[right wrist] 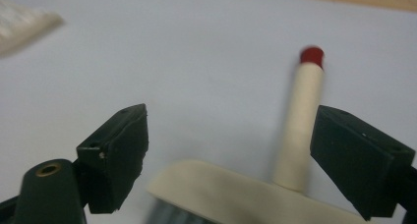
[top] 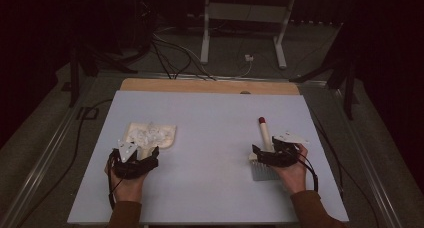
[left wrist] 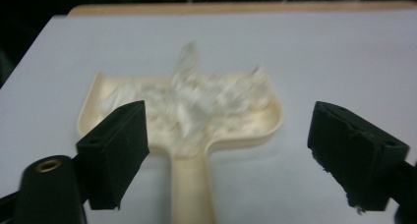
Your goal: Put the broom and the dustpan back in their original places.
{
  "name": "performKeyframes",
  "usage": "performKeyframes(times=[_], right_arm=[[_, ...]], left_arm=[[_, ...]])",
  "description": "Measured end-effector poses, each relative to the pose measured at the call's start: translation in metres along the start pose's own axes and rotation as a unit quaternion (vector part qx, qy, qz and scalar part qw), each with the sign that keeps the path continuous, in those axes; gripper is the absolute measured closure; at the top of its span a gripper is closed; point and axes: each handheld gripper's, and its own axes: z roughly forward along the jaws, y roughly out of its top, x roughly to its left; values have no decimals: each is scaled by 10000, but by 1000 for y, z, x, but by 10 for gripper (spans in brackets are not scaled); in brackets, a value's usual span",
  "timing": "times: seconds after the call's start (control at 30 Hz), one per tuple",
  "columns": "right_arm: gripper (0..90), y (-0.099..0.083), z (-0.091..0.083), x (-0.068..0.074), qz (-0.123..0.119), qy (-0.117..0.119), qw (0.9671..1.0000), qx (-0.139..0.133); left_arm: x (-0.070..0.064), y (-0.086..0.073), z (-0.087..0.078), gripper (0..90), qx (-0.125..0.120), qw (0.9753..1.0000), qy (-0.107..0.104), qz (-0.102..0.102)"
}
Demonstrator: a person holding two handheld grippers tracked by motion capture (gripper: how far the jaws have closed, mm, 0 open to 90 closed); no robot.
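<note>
A cream dustpan (top: 150, 135) (left wrist: 182, 121) lies on the left of the pale table (top: 210, 123), holding a heap of clear, crumpled plastic scraps (left wrist: 196, 98). Its handle (left wrist: 192, 184) points toward me, between the wide-apart jaws of my open left gripper (top: 136, 155) (left wrist: 228, 155). On the right lies a cream hand brush (top: 263, 153) with a red-tipped handle (right wrist: 300, 116) pointing away and grey bristles (top: 262, 172) toward me. My open right gripper (top: 272, 154) (right wrist: 246, 155) hovers over the brush head (right wrist: 231, 192), its jaws standing either side without touching it.
A wooden strip (top: 210, 86) runs along the table's far edge. Beyond it are a white stand's legs (top: 240, 33) and cables (top: 170, 53) on a dark floor. Bare tabletop lies between the dustpan and the brush.
</note>
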Motion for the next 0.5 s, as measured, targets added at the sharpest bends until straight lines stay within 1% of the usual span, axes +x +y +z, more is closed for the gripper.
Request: performKeyframes(times=[0.07,0.13,0.2,0.23,0.33,0.4,0.43,0.5], right_arm=[[138,-1,-3,6,49,66,9998,-193],[123,-1,-5,13,32,76,9993,-358],[109,-2,-5,21,29,65,9989,-456],[103,-3,-6,24,40,81,9987,-496],[93,-6,-6,36,-71,41,9983,-580],[86,-7,-6,43,-221,31,9975,-677],[78,-8,-5,45,-295,21,9970,-713],[71,-8,-3,47,-333,66,9970,-693]], left_arm=[[-1,3,-2,107,-91,9998,-167,34],[-4,4,-3,68,-167,9993,-314,76],[-6,4,-4,18,-218,9987,-466,64],[-7,4,-3,14,-246,9984,-515,62],[-13,4,-4,6,-295,9978,-588,126],[-16,4,-4,5,-314,9974,-629,163],[-17,5,-4,5,-334,9972,-651,163],[-18,5,-5,5,-344,9970,-677,163]])
